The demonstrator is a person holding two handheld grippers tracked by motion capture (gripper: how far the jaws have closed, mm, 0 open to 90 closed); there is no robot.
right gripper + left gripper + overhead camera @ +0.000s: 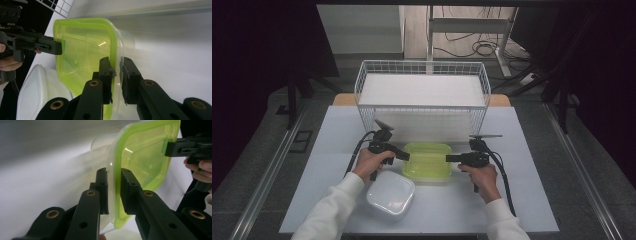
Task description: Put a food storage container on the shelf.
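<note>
The left gripper (406, 156) is clamped on one edge of the clear plastic box with a green lid (428, 161) — the right gripper (450, 158) pinches the other edge. The box sits on the white table (517, 150) between both grippers. A white square plastic box (390, 194) lies just below the left gripper — a white wire basket (422, 95) stands beyond.

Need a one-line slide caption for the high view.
Left hand-held gripper and right hand-held gripper clamp opposite rims of a green-lidded container, a white container beside it, a wire basket behind.
</note>
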